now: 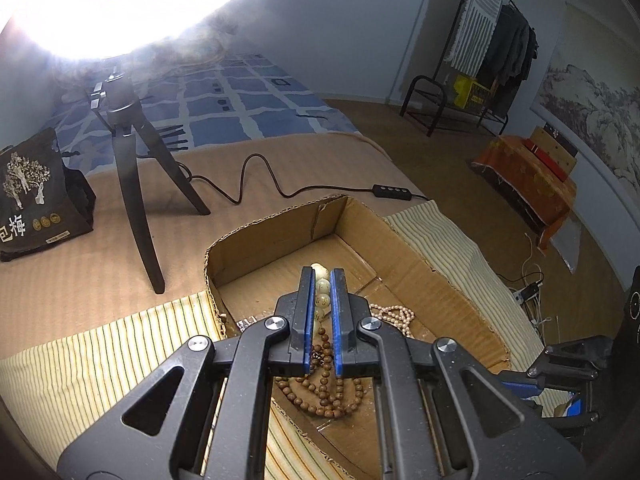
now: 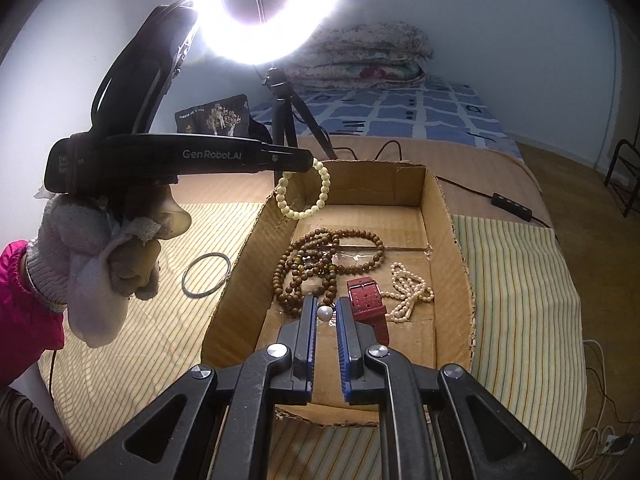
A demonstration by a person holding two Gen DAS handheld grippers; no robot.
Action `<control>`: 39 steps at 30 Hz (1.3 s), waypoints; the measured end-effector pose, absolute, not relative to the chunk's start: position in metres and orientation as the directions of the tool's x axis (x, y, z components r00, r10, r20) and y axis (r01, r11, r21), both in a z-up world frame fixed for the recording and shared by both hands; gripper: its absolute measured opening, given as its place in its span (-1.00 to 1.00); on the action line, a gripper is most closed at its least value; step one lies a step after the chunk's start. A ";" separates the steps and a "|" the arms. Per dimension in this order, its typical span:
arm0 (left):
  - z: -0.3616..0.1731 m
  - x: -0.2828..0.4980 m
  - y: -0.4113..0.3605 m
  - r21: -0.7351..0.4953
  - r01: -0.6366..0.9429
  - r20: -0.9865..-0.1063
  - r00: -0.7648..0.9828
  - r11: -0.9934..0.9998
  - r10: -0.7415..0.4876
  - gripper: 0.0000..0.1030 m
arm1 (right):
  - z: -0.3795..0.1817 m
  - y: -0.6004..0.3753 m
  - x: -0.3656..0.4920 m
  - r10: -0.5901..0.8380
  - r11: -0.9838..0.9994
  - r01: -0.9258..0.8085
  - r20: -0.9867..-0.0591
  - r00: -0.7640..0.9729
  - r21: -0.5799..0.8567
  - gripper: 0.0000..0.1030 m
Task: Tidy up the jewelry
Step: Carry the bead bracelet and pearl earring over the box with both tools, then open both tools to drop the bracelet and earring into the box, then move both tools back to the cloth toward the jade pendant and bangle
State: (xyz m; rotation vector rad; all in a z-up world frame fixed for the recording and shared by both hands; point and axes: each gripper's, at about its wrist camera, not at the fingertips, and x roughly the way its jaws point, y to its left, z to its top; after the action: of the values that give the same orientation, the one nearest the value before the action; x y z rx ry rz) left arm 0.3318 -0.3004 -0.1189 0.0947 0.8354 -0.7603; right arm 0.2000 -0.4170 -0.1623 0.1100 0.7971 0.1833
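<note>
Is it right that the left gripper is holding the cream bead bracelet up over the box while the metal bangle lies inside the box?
Not quite. The left gripper does hold the cream bracelet over the box, but the bangle lies outside it, on the striped cloth beside the box's left wall. The right wrist view shows this.

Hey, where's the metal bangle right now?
In the right wrist view, the bangle lies on the striped cloth just left of the cardboard box, below the gloved left hand.

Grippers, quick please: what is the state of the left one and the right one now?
Left gripper: closed on the cream bead bracelet, which hangs over the cardboard box.
Right gripper: closed on a white pearl.
</note>
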 end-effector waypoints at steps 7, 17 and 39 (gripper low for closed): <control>-0.117 0.325 -0.306 -0.186 0.658 -0.699 0.433 0.730 -0.569 -0.90 | -0.163 -0.417 0.200 0.201 0.979 -0.115 -0.699 0.687 0.168 -0.76; -0.107 0.318 -0.304 -0.176 0.659 -0.681 0.455 0.731 -0.574 -0.25 | -0.161 -0.418 0.194 0.182 0.982 -0.098 -0.683 0.708 0.160 0.22; -0.071 0.282 -0.277 -0.103 0.683 -0.644 0.508 0.723 -0.571 0.44 | -0.140 -0.401 0.176 0.137 0.989 -0.060 -0.657 0.742 0.138 0.99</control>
State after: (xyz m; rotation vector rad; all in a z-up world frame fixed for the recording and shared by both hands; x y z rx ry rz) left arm 0.2822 -0.2771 -0.0710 0.1728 0.7082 -0.7601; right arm 0.1760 -0.4012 -0.1399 0.1104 0.7279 0.1079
